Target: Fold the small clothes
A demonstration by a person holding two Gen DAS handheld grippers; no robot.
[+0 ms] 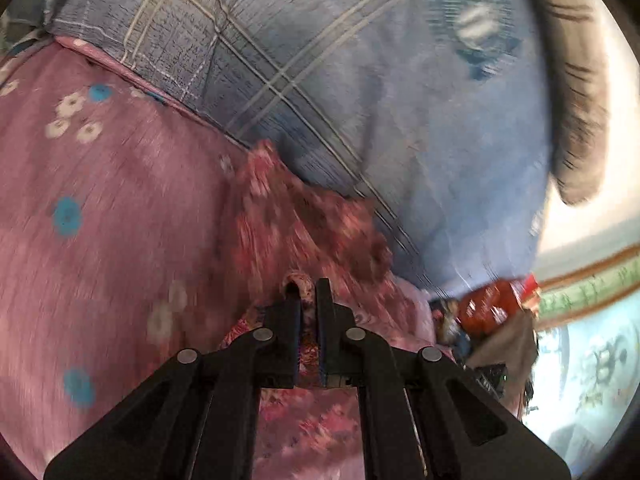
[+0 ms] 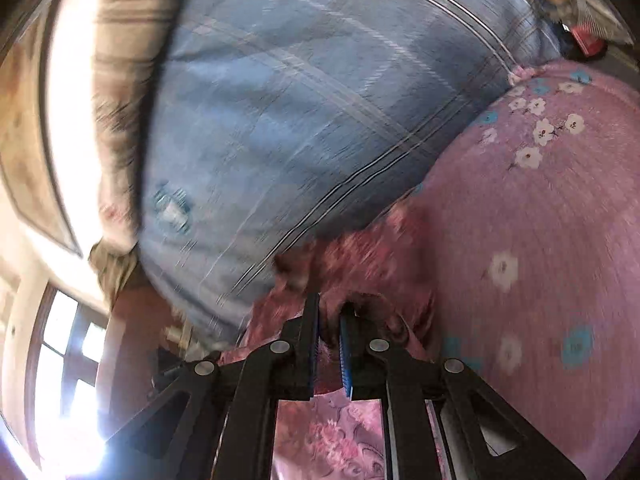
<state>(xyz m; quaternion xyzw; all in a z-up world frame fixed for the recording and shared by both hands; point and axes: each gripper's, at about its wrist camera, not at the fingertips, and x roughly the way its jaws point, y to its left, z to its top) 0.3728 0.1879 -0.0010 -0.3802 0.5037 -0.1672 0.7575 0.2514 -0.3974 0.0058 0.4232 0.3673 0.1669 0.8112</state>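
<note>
A small red-and-pink floral garment (image 1: 304, 224) hangs lifted above a pink flowered bed sheet (image 1: 100, 208). My left gripper (image 1: 308, 292) is shut on a bunched edge of it, cloth pinched between the black fingers. In the right wrist view the same garment (image 2: 360, 260) is blurred by motion, and my right gripper (image 2: 330, 312) is shut on another edge of it. The cloth spans between both grippers and drapes below them. The garment's full shape is hidden.
A blue plaid quilt (image 1: 320, 80) lies behind the garment, also in the right wrist view (image 2: 280, 100). A brown striped pillow (image 1: 576, 100) lies at the far side. Red clutter (image 1: 492, 300) sits by the bed edge. A bright window (image 2: 68, 360) is at lower left.
</note>
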